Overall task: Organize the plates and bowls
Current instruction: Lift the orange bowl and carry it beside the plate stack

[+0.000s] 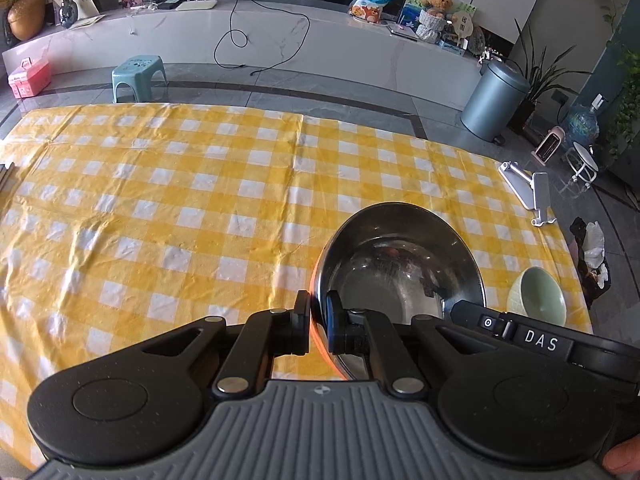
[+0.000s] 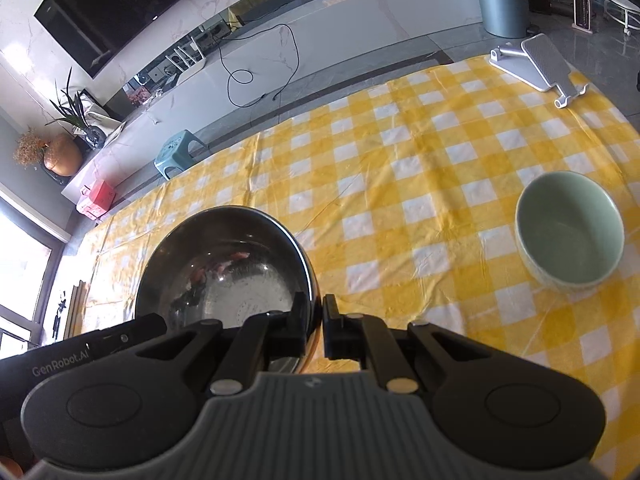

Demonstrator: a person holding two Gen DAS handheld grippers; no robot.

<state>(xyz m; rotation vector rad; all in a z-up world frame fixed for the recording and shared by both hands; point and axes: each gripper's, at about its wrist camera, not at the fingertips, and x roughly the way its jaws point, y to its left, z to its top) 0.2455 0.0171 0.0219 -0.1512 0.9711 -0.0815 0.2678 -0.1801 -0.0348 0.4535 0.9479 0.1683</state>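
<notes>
A shiny steel bowl [image 1: 400, 264] is held above the yellow checked tablecloth [image 1: 180, 200]. My left gripper [image 1: 318, 312] is shut on its left rim, one finger outside and one inside. My right gripper [image 2: 316, 316] is shut on the right rim of the same steel bowl [image 2: 224, 264]. The right gripper's body [image 1: 540, 344] shows at the bowl's right in the left wrist view. A pale green ceramic bowl [image 2: 570, 232] stands upright on the cloth [image 2: 400, 168] to the right, and it also shows in the left wrist view [image 1: 538, 298].
A white phone stand [image 2: 536, 64] lies at the far right corner of the table, also in the left wrist view [image 1: 532, 192]. Beyond the table are a teal stool [image 1: 138, 76], a grey bin [image 1: 496, 100] and a long white counter [image 1: 280, 40].
</notes>
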